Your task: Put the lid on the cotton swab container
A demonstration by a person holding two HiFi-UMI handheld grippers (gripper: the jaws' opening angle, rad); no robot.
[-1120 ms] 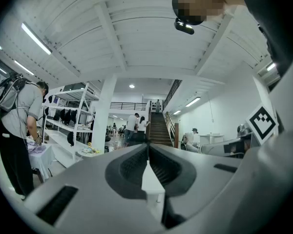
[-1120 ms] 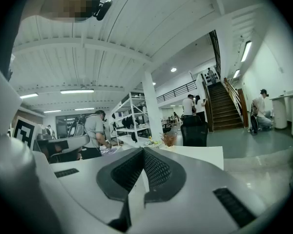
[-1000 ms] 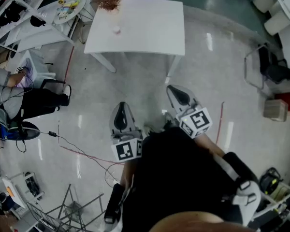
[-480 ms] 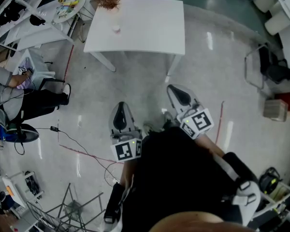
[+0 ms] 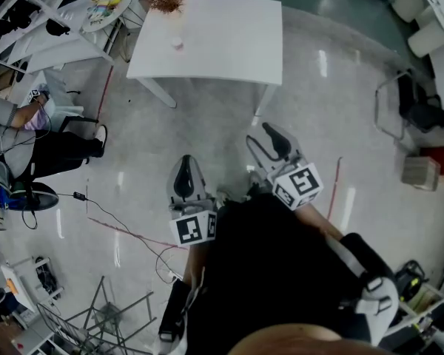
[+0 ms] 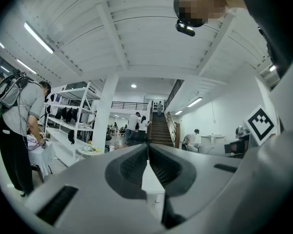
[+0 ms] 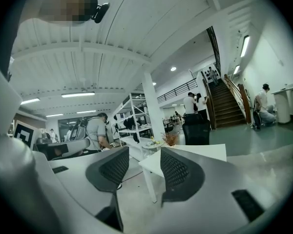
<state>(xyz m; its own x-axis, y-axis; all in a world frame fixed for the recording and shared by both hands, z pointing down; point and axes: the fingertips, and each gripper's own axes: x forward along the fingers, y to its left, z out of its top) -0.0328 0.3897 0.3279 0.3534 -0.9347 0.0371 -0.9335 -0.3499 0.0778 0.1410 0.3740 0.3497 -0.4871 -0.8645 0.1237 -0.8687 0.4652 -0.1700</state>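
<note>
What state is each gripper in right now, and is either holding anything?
Left gripper: jaws shut, holding nothing.
Right gripper: jaws open, they have just been opening; nothing between them.

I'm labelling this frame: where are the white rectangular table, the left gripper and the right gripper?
White rectangular table [image 5: 229, 43], head view, bare tabletop.
Left gripper [image 5: 185, 161], head view, tips of its shut jaws.
Right gripper [image 5: 258, 134], head view, empty gap between its jaw tips; jaws have just been opening.
</note>
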